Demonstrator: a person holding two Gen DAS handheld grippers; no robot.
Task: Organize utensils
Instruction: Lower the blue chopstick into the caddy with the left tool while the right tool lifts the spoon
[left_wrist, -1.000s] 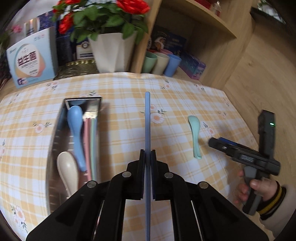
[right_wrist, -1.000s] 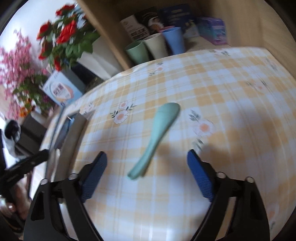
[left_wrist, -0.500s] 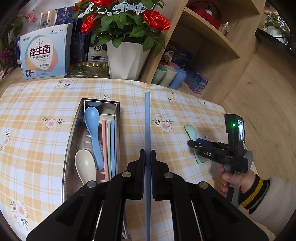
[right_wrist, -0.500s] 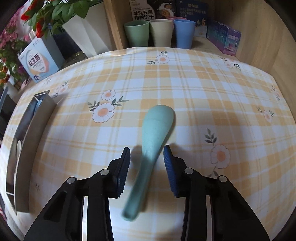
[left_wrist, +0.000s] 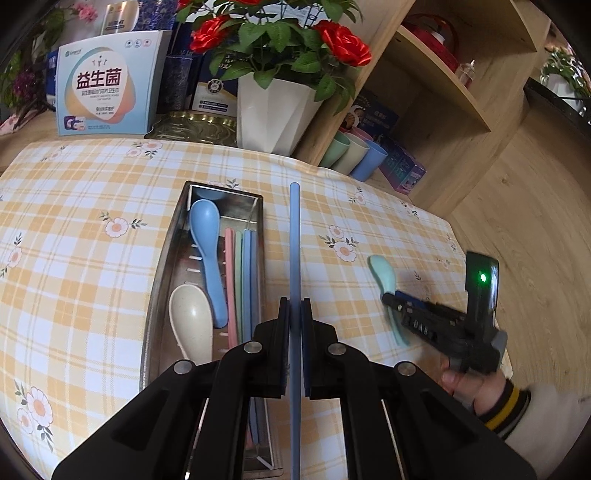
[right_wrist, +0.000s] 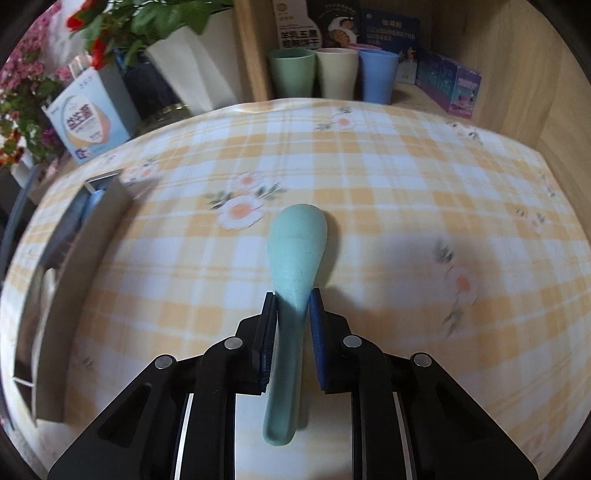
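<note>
My left gripper (left_wrist: 294, 310) is shut on a blue chopstick (left_wrist: 294, 236) that points forward above the tablecloth, just right of the metal utensil tray (left_wrist: 162, 258). The tray holds a blue spoon (left_wrist: 207, 236), a cream spoon (left_wrist: 190, 325) and pink, green and blue chopsticks (left_wrist: 240, 280). My right gripper (right_wrist: 293, 306) has its pads closed on the handle of a mint green spoon (right_wrist: 297, 247) lying bowl-down on the cloth. The right gripper (left_wrist: 391, 299) and the green spoon (left_wrist: 382, 271) also show in the left wrist view.
A white pot of red roses (left_wrist: 273, 110), a blue-and-white box (left_wrist: 103, 96) and a brass tray (left_wrist: 195, 127) stand at the back. Three cups (right_wrist: 332, 74) and small boxes (right_wrist: 458, 86) sit in the wooden shelf. The tray's wall (right_wrist: 70, 266) is far left in the right wrist view.
My right gripper moved in over the green spoon and closed from wide open onto its handle. My left gripper rose and drew back with the blue chopstick, bringing more of the tray into view.
</note>
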